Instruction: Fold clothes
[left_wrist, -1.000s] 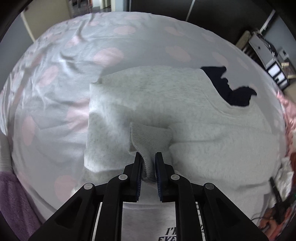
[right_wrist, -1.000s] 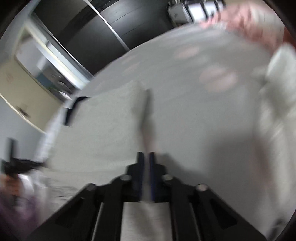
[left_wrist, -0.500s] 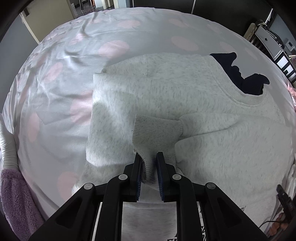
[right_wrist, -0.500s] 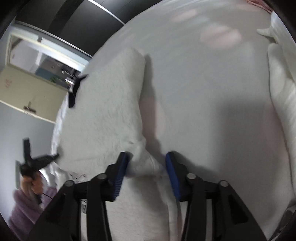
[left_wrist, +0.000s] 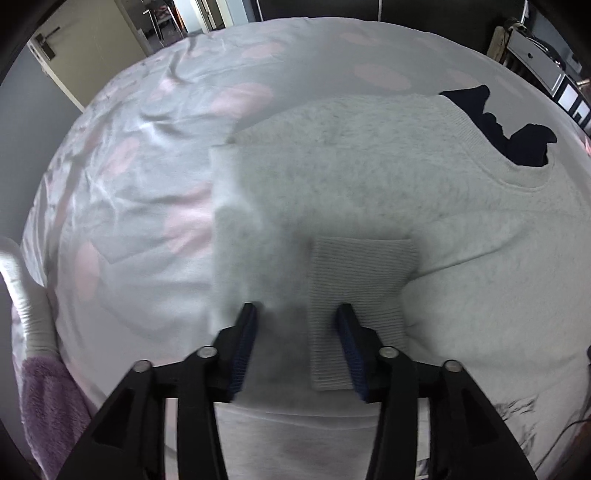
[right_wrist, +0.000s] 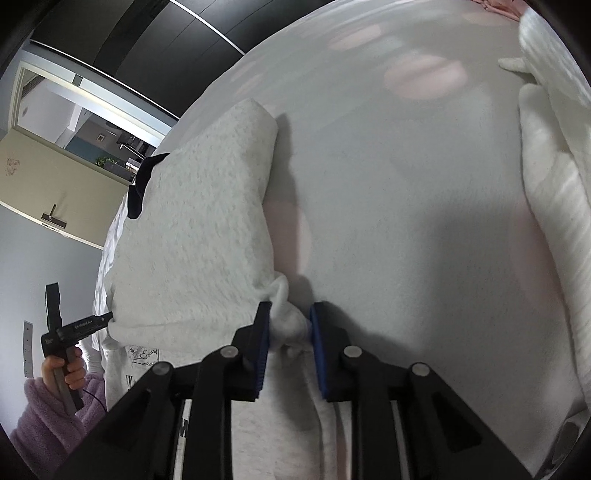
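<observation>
Lying spread across the bed, the grey sweatshirt (left_wrist: 388, 192) is facing the left wrist camera with its neckline toward the far right, where a dark navy garment (left_wrist: 509, 129) is showing at the collar. One sleeve is lying folded inward over the body, and its ribbed cuff (left_wrist: 354, 295) is resting flat on the chest area, running down between the fingers of the left gripper (left_wrist: 297, 314). That gripper's jaws are standing wide apart; the cuff is lying against the right-hand pad while the other pad is sitting clear of it, so nothing is being pinched. A bit of printed lettering is peeking out at the lower right edge of the fabric.

In the right wrist view the same sweatshirt (right_wrist: 199, 229) is appearing as a thick folded slab to the left, and a bunched fold of its fabric (right_wrist: 288, 321) is sitting between the blue pads of the right gripper (right_wrist: 290, 314). Those jaws are partly open, with the fabric touching both pads; whether they are squeezing it firmly I cannot tell.

The pale bedsheet (left_wrist: 155, 177) with its pink spots is lying wrinkled under everything. A white knitted garment (right_wrist: 554, 221) is lying along the right side of the bed, apart from the sweatshirt. At the lower left, the person's left hand (right_wrist: 62, 369), in a lilac fluffy sleeve (right_wrist: 48, 417), is gripping the other tool's handle.
</observation>
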